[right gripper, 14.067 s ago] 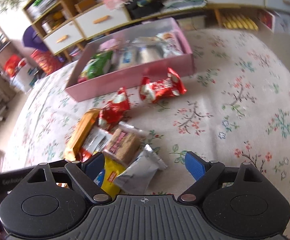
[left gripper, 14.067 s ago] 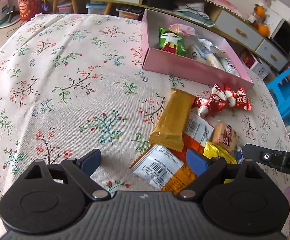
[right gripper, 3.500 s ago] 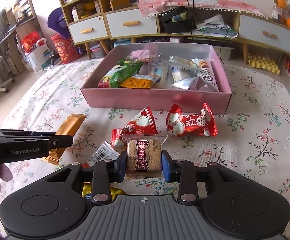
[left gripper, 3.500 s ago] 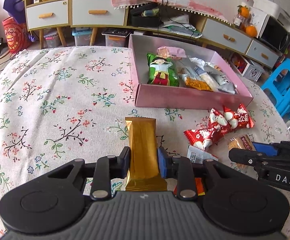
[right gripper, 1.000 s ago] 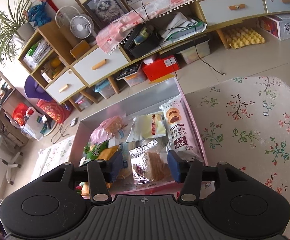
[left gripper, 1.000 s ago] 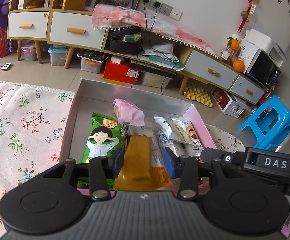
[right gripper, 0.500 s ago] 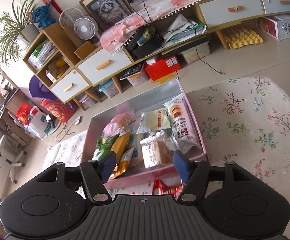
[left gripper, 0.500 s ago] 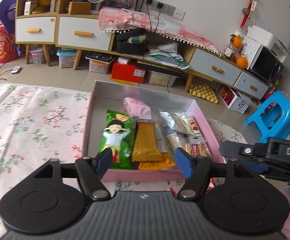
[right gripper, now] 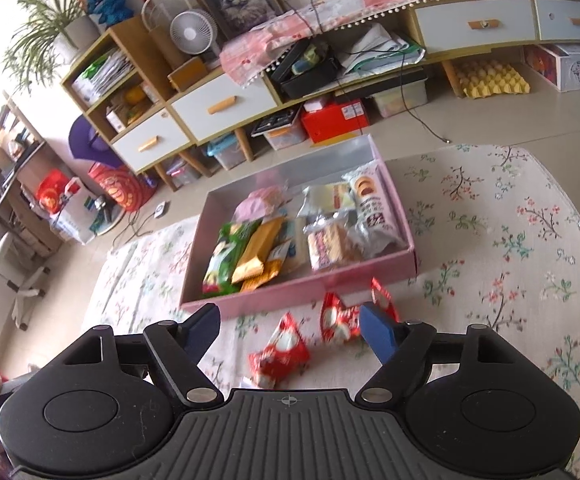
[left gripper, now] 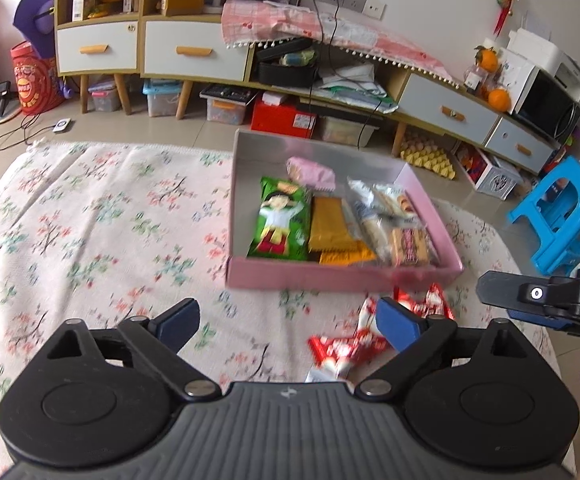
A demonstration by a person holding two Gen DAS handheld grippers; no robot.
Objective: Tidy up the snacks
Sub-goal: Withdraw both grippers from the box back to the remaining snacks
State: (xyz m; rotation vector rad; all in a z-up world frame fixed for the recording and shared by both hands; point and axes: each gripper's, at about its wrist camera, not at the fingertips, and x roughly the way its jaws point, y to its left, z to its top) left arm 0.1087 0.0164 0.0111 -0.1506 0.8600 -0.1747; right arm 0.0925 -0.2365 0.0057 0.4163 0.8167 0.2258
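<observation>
A pink box (left gripper: 341,276) (right gripper: 290,294) on the flowered tablecloth holds several snacks, among them a green packet (left gripper: 282,220), a gold bar (left gripper: 329,224) (right gripper: 258,248) and a clear biscuit pack (left gripper: 409,246) (right gripper: 331,246). Red candy packets (left gripper: 345,348) (right gripper: 282,354) lie on the cloth in front of the box. My left gripper (left gripper: 288,322) hangs over the cloth short of the box, jaws opening, nothing between them. My right gripper (right gripper: 290,330) is likewise opening and empty above the red packets; it also shows at the right edge of the left wrist view (left gripper: 545,300).
The round table's far edge runs just behind the box. Beyond it stand a low sideboard with drawers (left gripper: 194,52), storage bins and a red box (left gripper: 282,118) on the floor. A blue plastic stool (left gripper: 565,212) stands off the table's right side.
Both grippers let go of their snacks, the gold bar and the biscuit pack, which now lie in the box. Both have drawn back and up from the box, jaws spreading wide.
</observation>
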